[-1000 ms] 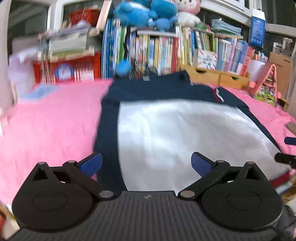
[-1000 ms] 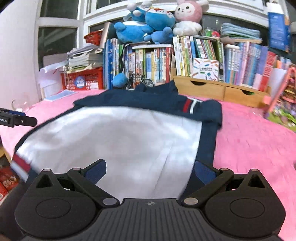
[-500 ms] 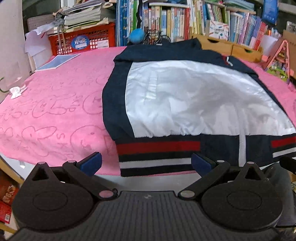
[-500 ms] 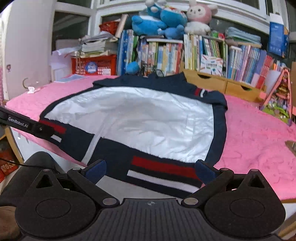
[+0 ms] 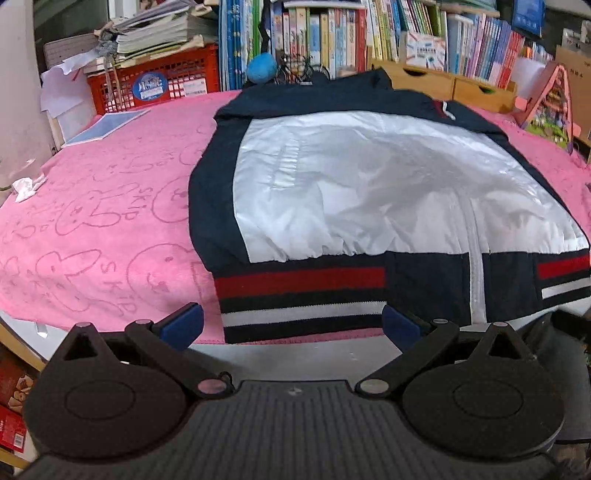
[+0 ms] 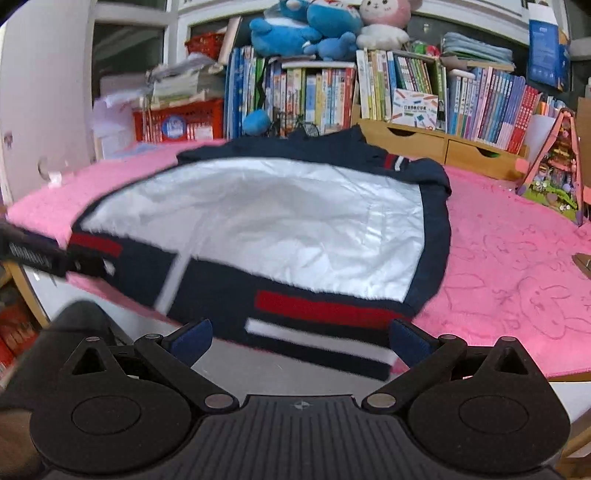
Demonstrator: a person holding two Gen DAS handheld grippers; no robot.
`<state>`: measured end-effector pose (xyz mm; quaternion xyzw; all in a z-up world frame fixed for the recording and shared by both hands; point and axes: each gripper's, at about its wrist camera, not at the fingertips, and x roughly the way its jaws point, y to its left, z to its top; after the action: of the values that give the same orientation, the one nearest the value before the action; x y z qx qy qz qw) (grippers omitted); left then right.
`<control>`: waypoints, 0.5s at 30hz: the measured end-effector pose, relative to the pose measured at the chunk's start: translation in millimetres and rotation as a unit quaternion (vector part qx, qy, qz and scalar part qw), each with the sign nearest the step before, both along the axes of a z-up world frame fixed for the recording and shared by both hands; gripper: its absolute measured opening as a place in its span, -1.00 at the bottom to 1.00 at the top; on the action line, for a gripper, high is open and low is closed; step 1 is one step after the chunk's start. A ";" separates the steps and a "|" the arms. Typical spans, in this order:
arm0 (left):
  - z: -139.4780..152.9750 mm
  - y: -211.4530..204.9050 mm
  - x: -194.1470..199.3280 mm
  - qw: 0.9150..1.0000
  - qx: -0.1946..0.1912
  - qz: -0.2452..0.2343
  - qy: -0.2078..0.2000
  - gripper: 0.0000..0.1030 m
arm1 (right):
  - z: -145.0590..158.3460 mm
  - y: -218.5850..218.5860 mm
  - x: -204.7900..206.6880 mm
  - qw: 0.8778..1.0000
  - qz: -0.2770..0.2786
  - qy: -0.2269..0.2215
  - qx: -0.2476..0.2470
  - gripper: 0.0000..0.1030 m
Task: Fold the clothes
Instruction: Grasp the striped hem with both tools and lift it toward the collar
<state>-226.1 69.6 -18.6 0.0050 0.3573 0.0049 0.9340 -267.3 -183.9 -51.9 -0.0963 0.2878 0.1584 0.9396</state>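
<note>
Writing: "SKIP" was pressed into the pink blanket (image 5: 92, 229).
Jacket (image 5: 369, 192): it lay flat on the blanket, striped hem at the near edge.
My left gripper (image 5: 291, 326): wide open, holding nothing.
My right gripper (image 6: 301, 341): wide open, holding nothing.
Room: bare blanket on both sides of the jacket.

A navy and white jacket (image 6: 280, 225) is spread flat on the pink towel (image 6: 517, 280), its red-and-white striped hem at the near edge. The right gripper (image 6: 301, 341) is held just short of that hem, jaws wide apart and empty. Bookshelves (image 6: 369, 92) topped with plush toys (image 6: 314, 26) are seen behind.
</note>
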 end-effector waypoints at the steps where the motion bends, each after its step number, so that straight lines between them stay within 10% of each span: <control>1: -0.5 2.5 -3.2 1.000 -0.004 -0.002 -0.010 1.00 | -3.7 0.0 0.0 1.000 0.000 0.001 -0.014 1.00; 15: -31.0 -17.4 -5.0 0.996 0.068 -0.063 -0.007 1.00 | -26.7 10.6 4.1 0.989 -0.040 -0.088 -0.109 1.00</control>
<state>-231.1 52.3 -49.6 0.0910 0.3486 -0.0292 0.9324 -263.2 -173.3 -78.6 -0.2005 0.2230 0.0791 0.9507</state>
